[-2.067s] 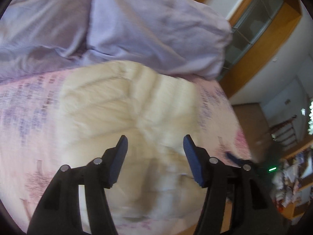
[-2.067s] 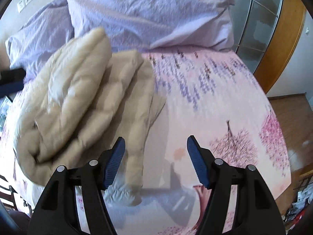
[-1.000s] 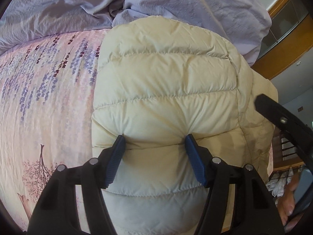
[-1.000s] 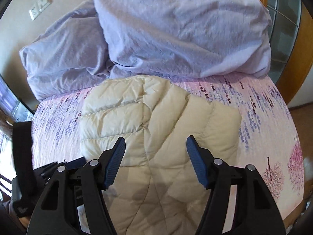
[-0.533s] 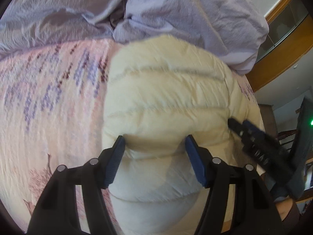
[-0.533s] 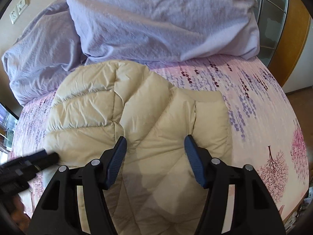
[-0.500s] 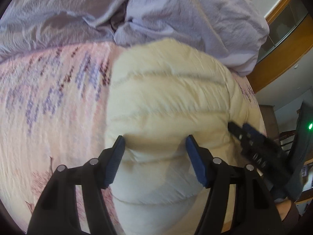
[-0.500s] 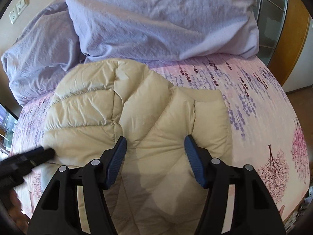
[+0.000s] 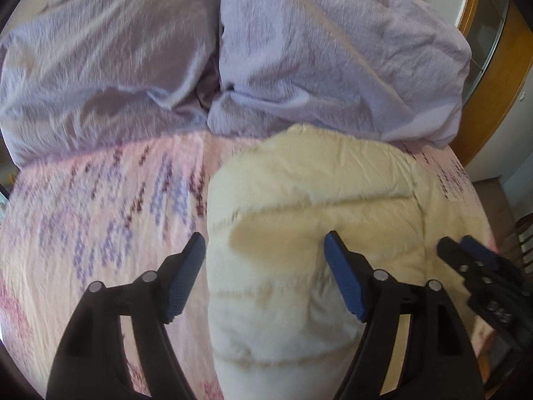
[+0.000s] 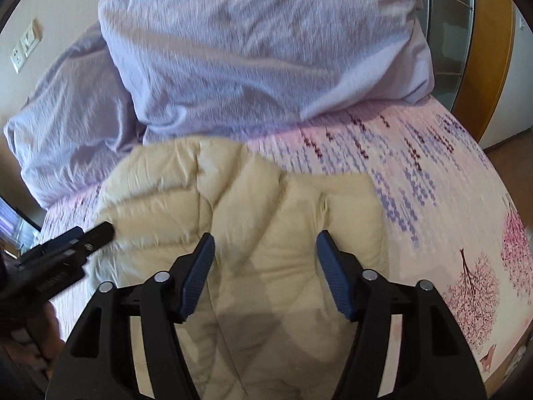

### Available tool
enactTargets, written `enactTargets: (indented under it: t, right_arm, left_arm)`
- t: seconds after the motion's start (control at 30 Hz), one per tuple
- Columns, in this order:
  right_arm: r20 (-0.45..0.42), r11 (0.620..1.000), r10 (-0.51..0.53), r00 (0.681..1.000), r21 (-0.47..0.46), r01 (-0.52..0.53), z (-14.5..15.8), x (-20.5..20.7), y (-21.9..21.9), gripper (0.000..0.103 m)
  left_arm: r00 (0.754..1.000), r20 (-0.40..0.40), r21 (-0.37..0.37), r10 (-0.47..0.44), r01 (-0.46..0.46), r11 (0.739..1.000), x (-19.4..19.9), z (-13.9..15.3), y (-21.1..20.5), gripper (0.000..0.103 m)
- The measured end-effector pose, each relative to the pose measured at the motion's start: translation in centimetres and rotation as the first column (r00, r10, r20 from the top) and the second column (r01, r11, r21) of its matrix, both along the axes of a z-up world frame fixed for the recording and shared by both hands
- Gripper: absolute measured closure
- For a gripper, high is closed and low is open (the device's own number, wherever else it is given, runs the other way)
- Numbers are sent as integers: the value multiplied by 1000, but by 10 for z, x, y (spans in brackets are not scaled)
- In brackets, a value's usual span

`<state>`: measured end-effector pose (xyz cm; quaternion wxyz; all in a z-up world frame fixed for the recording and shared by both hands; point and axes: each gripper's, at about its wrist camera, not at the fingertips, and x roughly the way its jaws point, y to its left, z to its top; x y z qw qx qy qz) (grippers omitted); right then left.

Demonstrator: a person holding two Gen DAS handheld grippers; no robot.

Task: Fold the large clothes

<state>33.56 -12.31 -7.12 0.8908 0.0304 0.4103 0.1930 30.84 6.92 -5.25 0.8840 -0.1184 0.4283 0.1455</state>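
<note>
The cream puffer jacket [image 10: 253,233] lies folded on the pink flowered bedsheet [image 10: 433,173], just near of the lilac pillows [image 10: 260,50]. Your left gripper [image 9: 265,270] and right gripper [image 10: 265,270] hover over it, both spread wide and holding nothing.

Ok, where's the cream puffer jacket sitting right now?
The cream puffer jacket lies folded on the floral bedsheet, just below the lilac pillows, under both open grippers.

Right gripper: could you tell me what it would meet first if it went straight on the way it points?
Most likely the cream puffer jacket lying between and beyond the open right gripper; depth is unclear.
</note>
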Motion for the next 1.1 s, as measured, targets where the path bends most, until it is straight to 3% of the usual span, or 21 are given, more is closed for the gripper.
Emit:
enactTargets:
  t: [0.23, 0.8, 1.1]
  right_arm:
    - [16, 996, -72, 997, -48, 73, -23, 12, -4, 31]
    - [79, 996, -76, 994, -31, 79, -61, 20, -15, 15]
    - [109, 996, -74, 991, -34, 78, -69, 23, -11, 10]
  left_arm:
    - [999, 36, 91, -6, 2, 996, 18, -10, -17, 20]
    - [1000, 1, 38, 2, -3, 999, 28, -52, -20, 5]
    - [1000, 2, 79, 25, -25, 997, 27, -62, -23, 2]
